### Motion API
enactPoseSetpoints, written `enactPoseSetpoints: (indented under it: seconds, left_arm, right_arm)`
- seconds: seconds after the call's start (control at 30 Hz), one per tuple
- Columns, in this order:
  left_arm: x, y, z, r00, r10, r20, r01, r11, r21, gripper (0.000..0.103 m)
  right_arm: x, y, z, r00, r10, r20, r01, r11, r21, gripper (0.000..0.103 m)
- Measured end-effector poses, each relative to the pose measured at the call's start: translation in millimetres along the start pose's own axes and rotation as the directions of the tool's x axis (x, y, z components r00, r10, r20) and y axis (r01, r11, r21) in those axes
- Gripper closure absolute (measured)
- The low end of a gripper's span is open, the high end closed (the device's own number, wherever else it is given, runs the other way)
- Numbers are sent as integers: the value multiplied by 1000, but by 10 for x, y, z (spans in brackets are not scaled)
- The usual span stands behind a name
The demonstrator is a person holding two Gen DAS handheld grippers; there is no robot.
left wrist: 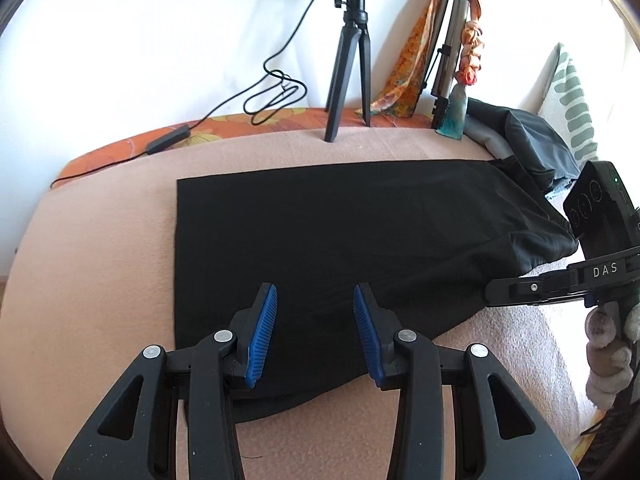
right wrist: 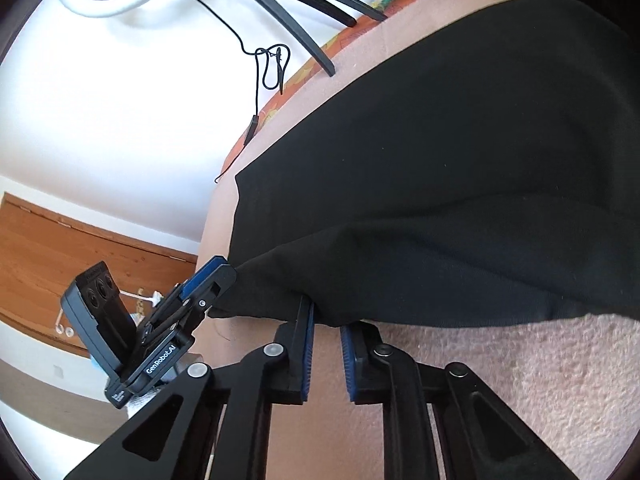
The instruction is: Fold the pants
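The black pants lie flat on a pink blanket, folded lengthwise, leg ends at the left, waist end bunched at the right. My left gripper is open, its blue pads over the near edge of the pants, holding nothing. My right gripper is open at the near edge of the pants, whose edge lies over the pad tips. The left gripper also shows in the right wrist view, at the pants' near corner. The right gripper's body shows at the right of the left wrist view.
A black tripod with a ring light stands at the blanket's far edge, its cable trailing left. A folded tripod with orange scarves leans at the back right. Dark clothes and a patterned pillow lie right.
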State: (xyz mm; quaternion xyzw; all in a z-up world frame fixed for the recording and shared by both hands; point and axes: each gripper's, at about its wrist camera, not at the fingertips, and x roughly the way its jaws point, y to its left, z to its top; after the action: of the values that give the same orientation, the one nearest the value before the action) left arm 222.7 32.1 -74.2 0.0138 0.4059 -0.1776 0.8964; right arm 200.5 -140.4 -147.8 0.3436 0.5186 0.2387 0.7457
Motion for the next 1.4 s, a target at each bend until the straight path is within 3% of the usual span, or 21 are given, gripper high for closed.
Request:
enactPoseSetpoints:
  seconds: [0.23, 0.3, 0.4, 0.43, 0.5, 0.57, 0.8, 0.97, 1.1, 1.17, 1.27, 1.33, 1.4]
  left_arm:
    - [-248, 195, -37, 998, 29, 47, -27, 998, -49, 65]
    - [-240, 180, -61, 999, 27, 29, -26, 999, -37, 65]
    - [-200, 82, -92, 1000, 6, 3, -6, 1000, -13, 65]
    - [-191, 32, -97, 1000, -4, -2, 4, 1000, 2, 65]
    - [-180, -72, -105, 1000, -13, -9, 14, 999, 34, 65]
    - [-172, -140, -102, 1000, -23, -12, 24, 998, 53, 65]
    - [-105, -102, -102, 999, -26, -22, 27, 999, 33, 65]
    - [-134, 19, -102, 1000, -26, -7, 25, 1000, -11, 65]
    - [-183, 54, -125, 1000, -23, 1, 23, 1000, -15, 65]
    - [-197, 40, -132, 1000, -18, 3, 18, 1000, -4, 65]
    - [-193, -9, -126, 1000, -30, 1, 30, 1000, 6, 65]
    - [-206, -92, -119, 998, -58, -1, 58, 998, 24, 65]
    - [-234, -206, -135, 995, -100, -7, 100, 994, 46, 65]
  right_arm:
    - [-350, 193, -213, 992, 116, -55, -114, 993, 38, 102]
    - [-425, 286, -290, 996, 63, -67, -64, 998, -18, 102]
    - [-385, 306, -431, 987, -129, -92, 118, 986, -115, 95]
    - [-376, 272, -448, 986, -141, -90, 130, 985, -114, 92]
    - [-425, 164, -432, 992, -114, -51, 110, 991, -71, 60]
    - [-500, 68, -357, 994, -112, 14, 112, 993, -38, 52]
    - [-329, -69, -78, 997, -22, 76, 20, 999, 26, 52]
    - [-10, 105, -65, 995, -5, 96, 7, 1000, -16, 52]
    - [105, 241, -71, 998, -17, 63, 20, 999, -44, 96]
    - [-41, 203, -128, 999, 24, 46, -24, 1000, 14, 102]
    - [-235, 279, -164, 996, 85, 9, -86, 994, 64, 102]
    - [-332, 440, -180, 1000, 24, -6, -24, 999, -44, 97]
    - [-451, 486, -238, 998, -68, 5, 68, 991, -118, 81]
